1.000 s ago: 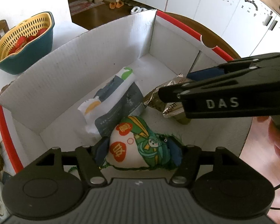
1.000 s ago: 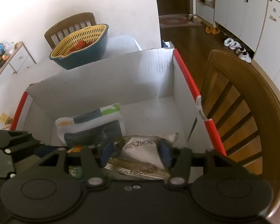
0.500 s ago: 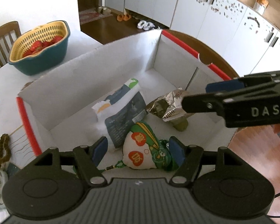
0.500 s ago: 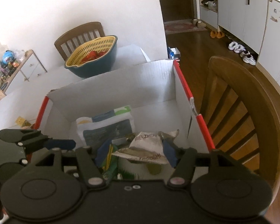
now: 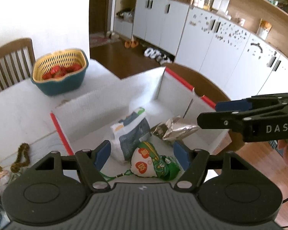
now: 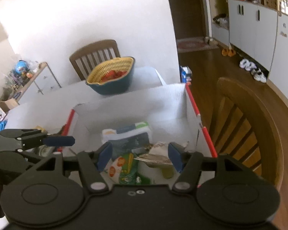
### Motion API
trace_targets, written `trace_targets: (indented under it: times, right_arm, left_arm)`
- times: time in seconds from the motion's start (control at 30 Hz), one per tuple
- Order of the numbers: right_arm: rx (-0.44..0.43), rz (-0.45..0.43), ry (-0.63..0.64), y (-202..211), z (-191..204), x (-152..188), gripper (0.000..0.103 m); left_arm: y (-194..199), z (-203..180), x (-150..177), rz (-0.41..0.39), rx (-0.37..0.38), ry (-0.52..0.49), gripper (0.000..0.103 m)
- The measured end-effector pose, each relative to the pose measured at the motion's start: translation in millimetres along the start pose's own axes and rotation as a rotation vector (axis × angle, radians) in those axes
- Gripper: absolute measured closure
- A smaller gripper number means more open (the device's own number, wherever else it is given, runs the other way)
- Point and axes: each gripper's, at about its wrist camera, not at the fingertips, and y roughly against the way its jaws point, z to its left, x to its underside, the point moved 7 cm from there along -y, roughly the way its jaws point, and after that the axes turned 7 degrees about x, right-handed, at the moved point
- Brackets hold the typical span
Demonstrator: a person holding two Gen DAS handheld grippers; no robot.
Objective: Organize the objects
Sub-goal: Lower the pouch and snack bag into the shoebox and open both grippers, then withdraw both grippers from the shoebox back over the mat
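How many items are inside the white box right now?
3: a white-and-grey packet at the back, a silver foil pouch to its right, and a green-and-white sachet nearest. More may hide underneath.

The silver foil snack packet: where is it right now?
The silver foil packet lies inside the white cardboard box, at its right side, beside the grey-and-white pouch.

Left tool (image 5: 141,154): matte black plastic, ribbed grey-black housing w/ small white logo, two round disc covers, silver screws at linkage pivots, blue pads on fingers (image 5: 102,154). Right tool (image 6: 139,156): same build, smooth black top, two small silver screws at centre, blue pads. Seen from left cam, its side has white "DAS" lettering, thin black cable below. Bit of skin at frame edges.
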Motion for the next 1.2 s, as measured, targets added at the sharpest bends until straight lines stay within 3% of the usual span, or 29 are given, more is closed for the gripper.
trace_targets:
  times: [0.1,0.23,0.87,0.93,1.2]
  right_arm:
    - [-0.005,-0.030,0.009,12.7,7.9,0.2,0.039]
    - [-0.001,-0.045,0.012,24.5,19.6,4.6,0.034]
    - [0.024,-0.119,-0.042,55.4,92.7,33.8,0.011]
    - [0.025,-0.125,-0.045,57.2,102.5,37.6,0.008]
    - [0.046,-0.133,-0.040,60.6,141.9,46.9,0.004]
  left_arm:
    - [16.2,0.1,0.4,-0.029,-0.003,0.003,0.031]
    - [35.9,4.1,4.3,-0.061,-0.009,-0.004,0.022]
    - [108.2,55.1,40.7,-0.118,-0.022,0.001,0.018]
    - [114.2,63.2,44.4,-0.121,-0.023,0.009,0.011]
    - [138.4,94.2,55.6,-0.153,-0.003,0.031,0.003]
